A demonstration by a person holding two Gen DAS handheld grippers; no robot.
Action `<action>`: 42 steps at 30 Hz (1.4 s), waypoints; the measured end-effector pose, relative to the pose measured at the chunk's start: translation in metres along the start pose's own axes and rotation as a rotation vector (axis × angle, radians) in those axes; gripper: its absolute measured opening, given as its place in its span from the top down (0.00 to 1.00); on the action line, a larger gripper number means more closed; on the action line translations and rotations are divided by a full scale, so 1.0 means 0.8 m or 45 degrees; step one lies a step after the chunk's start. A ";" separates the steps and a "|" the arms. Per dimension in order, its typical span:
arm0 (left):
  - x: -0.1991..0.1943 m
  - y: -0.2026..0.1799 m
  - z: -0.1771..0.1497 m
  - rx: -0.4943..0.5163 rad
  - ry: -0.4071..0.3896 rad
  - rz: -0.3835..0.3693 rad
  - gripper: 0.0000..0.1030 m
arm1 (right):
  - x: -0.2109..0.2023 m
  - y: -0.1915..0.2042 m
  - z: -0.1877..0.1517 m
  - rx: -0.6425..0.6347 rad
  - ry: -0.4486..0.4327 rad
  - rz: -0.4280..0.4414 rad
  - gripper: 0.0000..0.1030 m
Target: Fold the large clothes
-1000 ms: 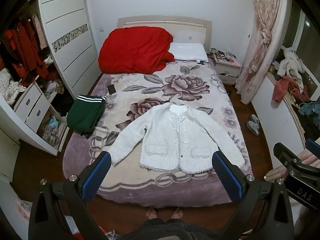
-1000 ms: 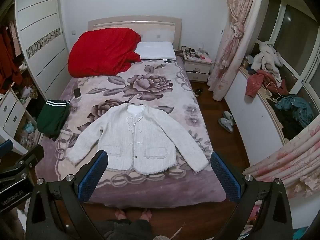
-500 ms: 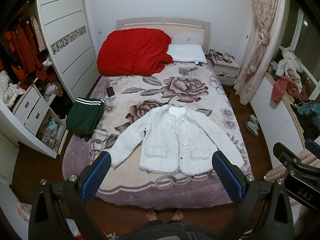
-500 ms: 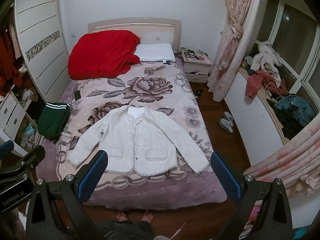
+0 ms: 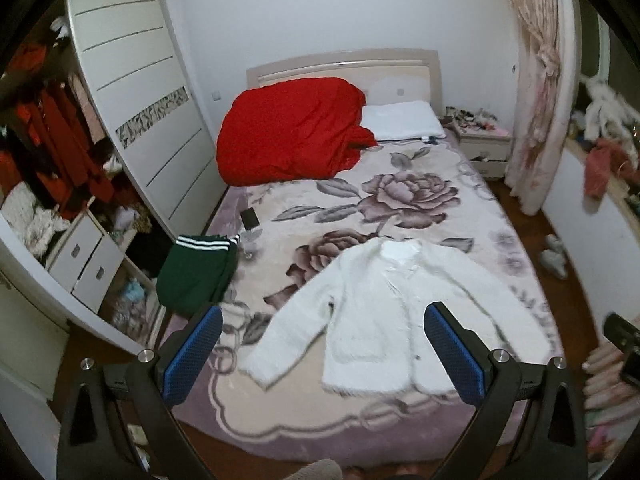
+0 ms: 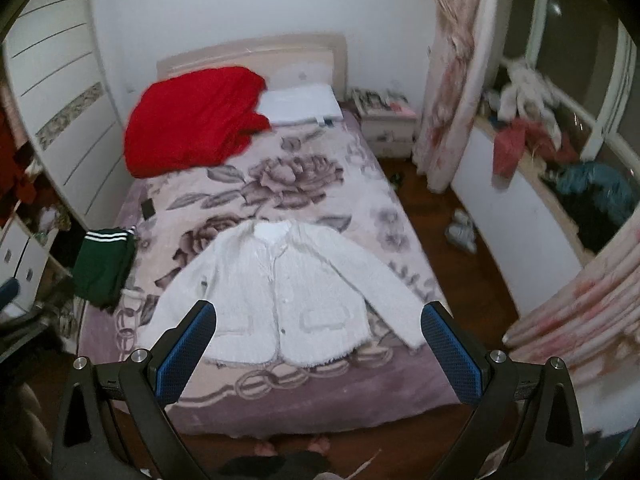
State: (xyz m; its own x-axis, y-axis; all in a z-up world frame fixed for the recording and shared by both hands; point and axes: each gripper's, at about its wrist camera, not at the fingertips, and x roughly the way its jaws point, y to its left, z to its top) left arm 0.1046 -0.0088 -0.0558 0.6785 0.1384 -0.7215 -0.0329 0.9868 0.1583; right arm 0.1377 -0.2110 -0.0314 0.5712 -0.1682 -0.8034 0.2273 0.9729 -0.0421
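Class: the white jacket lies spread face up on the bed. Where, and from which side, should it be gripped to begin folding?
Grip the jacket at its sleeve ends, one tool each, coming from the foot of the bed. It lies flat, buttoned, hem nearest, with both sleeves splayed outward and down, so the cuffs are its free outer parts. Both tools, left and right, are open and off it.

Both views smear with motion; the white jacket [image 5: 384, 312] loses its buttons and weave. The green garment [image 5: 196, 276] droops over the bed's [image 5: 320, 432] left edge, its lower part hidden.
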 end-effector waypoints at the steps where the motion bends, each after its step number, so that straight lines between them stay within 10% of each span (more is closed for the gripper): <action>1: 0.021 -0.001 -0.004 0.002 -0.006 0.012 0.00 | 0.042 -0.016 -0.003 0.063 0.061 -0.018 0.00; 3: 0.060 -0.011 -0.010 0.007 0.010 0.039 0.00 | 0.100 -0.046 -0.012 0.162 0.119 -0.042 0.00; 7: 0.169 -0.051 -0.039 0.017 0.149 0.052 0.00 | 0.252 -0.137 -0.050 0.402 0.338 -0.092 0.49; 13: 0.304 -0.135 -0.091 0.031 0.399 0.110 0.00 | 0.471 -0.315 -0.144 0.931 0.516 0.001 0.25; 22: 0.463 -0.234 -0.179 0.081 0.647 0.194 0.00 | 0.763 -0.478 -0.298 1.348 0.635 0.074 0.24; 29: 0.532 -0.290 -0.199 0.081 0.694 0.183 0.00 | 0.842 -0.477 -0.308 1.434 0.625 0.172 0.26; 33: 0.549 -0.317 -0.197 0.126 0.689 0.134 0.00 | 0.864 -0.452 -0.277 1.388 0.633 0.395 0.87; 42: 0.586 -0.375 -0.141 0.155 0.610 -0.011 0.00 | 0.842 -0.530 -0.173 1.199 0.425 0.240 0.88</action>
State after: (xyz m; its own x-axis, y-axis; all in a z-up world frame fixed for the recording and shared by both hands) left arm 0.3496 -0.2306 -0.5178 0.2636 0.1810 -0.9475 0.0770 0.9752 0.2077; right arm 0.3166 -0.7148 -0.6371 0.4454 0.1684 -0.8794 0.7672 0.4345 0.4718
